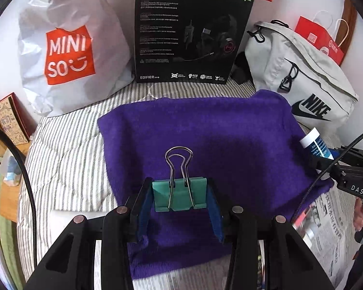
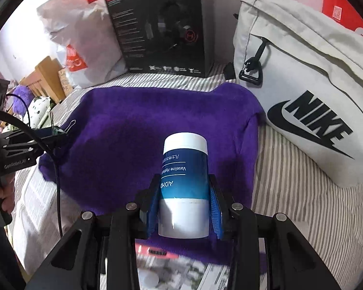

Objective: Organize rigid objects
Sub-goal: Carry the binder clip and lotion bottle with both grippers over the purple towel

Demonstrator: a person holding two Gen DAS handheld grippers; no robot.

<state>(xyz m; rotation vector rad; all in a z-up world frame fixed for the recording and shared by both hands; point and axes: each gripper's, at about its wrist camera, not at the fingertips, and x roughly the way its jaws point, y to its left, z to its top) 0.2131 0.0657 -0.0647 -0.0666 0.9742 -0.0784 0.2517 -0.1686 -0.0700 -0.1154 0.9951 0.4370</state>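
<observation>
My left gripper (image 1: 180, 191) is shut on a green binder clip (image 1: 180, 197) with wire handles pointing away, held over the near part of a purple cloth (image 1: 205, 130). My right gripper (image 2: 184, 193) is shut on a blue and white Vaseline bottle (image 2: 184, 181), cap pointing away, held over the purple cloth (image 2: 145, 120). In the left wrist view the bottle (image 1: 315, 145) and right gripper (image 1: 334, 159) show at the cloth's right edge. In the right wrist view the left gripper (image 2: 58, 133) with the clip (image 2: 69, 126) shows at the cloth's left edge.
The cloth lies on a striped bedsheet (image 1: 67, 149). Behind it stand a white Miniso bag (image 1: 70, 53), a black headset box (image 1: 188, 31) and a grey Nike bag (image 1: 302, 77). Newspaper (image 1: 334, 217) lies at the near right. A cable (image 1: 24, 169) runs at left.
</observation>
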